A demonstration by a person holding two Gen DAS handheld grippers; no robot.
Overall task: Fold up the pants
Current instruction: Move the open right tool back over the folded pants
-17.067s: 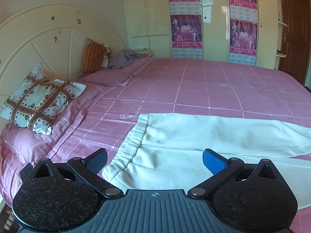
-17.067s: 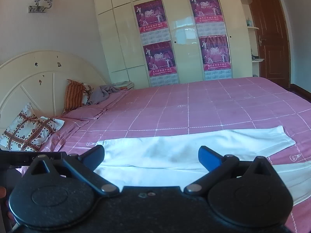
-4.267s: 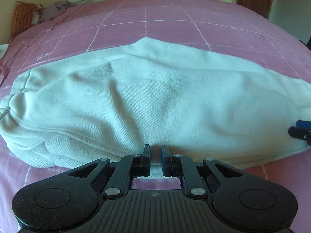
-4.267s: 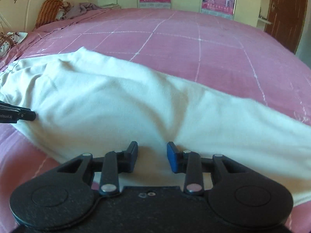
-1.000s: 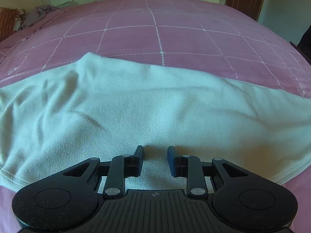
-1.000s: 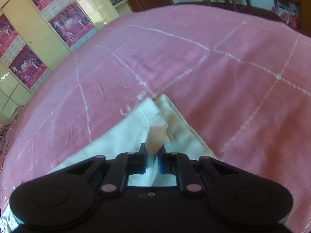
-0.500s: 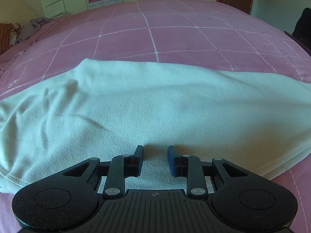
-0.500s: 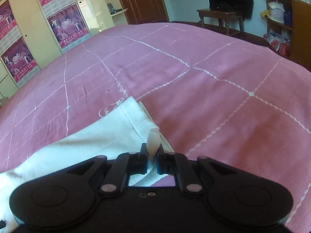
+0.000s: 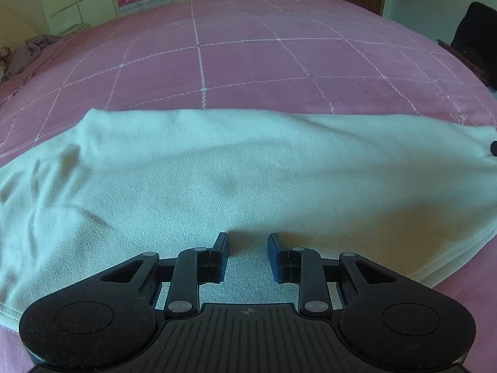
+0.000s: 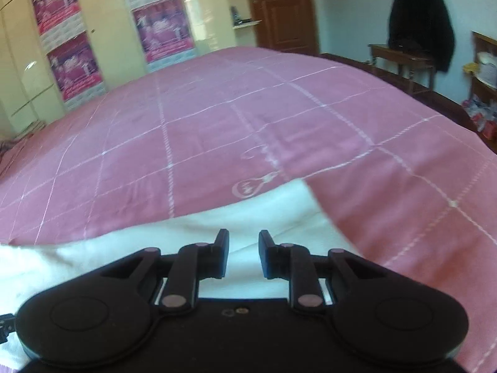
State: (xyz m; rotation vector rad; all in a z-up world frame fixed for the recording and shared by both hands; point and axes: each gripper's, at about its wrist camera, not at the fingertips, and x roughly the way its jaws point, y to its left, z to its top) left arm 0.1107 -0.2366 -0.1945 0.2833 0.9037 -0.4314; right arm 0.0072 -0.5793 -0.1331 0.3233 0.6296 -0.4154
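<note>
The white pants (image 9: pixel 248 171) lie folded lengthwise across the pink bedspread (image 9: pixel 248 62). My left gripper (image 9: pixel 247 245) hovers low over their near edge, jaws a little apart, holding nothing. In the right wrist view the leg end of the pants (image 10: pixel 279 211) lies flat on the bed. My right gripper (image 10: pixel 243 242) sits just over it, jaws slightly apart and empty. A dark tip of the right gripper shows at the right edge of the left wrist view (image 9: pixel 494 147).
Wardrobe doors with pink posters (image 10: pixel 68 59) stand behind the bed. A brown door (image 10: pixel 279 9), a wooden chair with a black coat (image 10: pixel 419 25) and a shelf of items (image 10: pixel 484 71) are at the right. Grey clothes (image 9: pixel 34 46) lie far left on the bed.
My right gripper has let go of the pants' leg hem and opened slightly; the hem now lies flat. The right view has swung up and left. My left gripper has shifted a little right.
</note>
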